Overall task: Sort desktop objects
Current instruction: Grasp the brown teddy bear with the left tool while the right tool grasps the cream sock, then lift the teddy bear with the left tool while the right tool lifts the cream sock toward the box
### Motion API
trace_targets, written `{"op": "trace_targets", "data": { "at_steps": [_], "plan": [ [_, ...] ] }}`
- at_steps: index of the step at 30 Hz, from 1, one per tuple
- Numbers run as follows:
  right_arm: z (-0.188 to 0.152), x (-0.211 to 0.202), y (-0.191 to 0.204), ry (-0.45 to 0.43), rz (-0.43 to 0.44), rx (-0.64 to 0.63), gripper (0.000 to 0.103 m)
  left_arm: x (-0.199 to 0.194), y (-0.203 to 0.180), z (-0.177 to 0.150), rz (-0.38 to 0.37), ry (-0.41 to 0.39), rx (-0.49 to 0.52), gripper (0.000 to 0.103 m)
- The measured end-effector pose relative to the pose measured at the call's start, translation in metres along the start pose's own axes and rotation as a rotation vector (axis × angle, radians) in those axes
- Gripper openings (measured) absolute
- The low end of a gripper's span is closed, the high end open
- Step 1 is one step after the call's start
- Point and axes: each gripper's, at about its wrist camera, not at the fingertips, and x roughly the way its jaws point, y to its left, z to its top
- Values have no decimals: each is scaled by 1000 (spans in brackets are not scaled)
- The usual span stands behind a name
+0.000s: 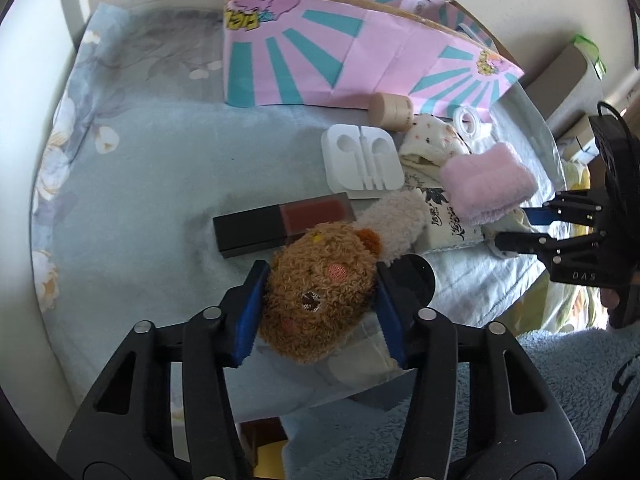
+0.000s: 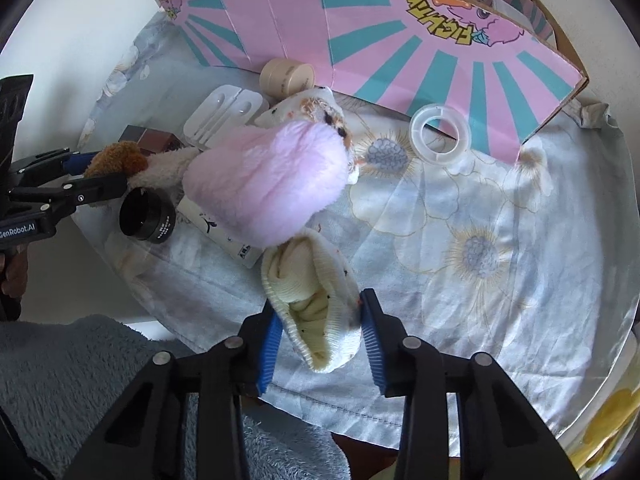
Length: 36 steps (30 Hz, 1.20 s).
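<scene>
My left gripper (image 1: 318, 312) is shut on a brown plush bear (image 1: 320, 292), whose cream body (image 1: 394, 224) trails to the right over the table. The bear also shows in the right wrist view (image 2: 116, 158). My right gripper (image 2: 320, 340) has its blue pads on both sides of a cream speckled sock (image 2: 316, 308) and holds it. A pink fluffy cloth (image 2: 264, 188) lies just beyond the sock. The right gripper appears in the left wrist view (image 1: 516, 226) beside the pink cloth (image 1: 488, 180).
A pink and teal cardboard box (image 2: 400, 32) stands open at the back. On the floral cloth lie a white earphone tray (image 1: 362, 162), a lipstick box (image 1: 280, 226), a beige jar (image 1: 390, 110), a clear tape ring (image 2: 440, 132), a black lens ring (image 2: 146, 216) and a printed white pouch (image 1: 452, 220).
</scene>
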Motion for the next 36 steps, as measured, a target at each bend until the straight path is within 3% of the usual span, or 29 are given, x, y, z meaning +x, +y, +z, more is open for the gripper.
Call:
{"op": "trace_targets", "data": {
  "at_steps": [6,23,36],
  "plan": [
    [-2,-4,-4,-13,15,28,31,-2,-2,0,16,0,16,35],
    [-13,-38,-34,-44,-21,123,31,-51,0,22,22,-73,12,34],
    [-16,-55,-64,-62,-56,208,31,-63,-14,50,21,-59,65,34]
  ]
}}
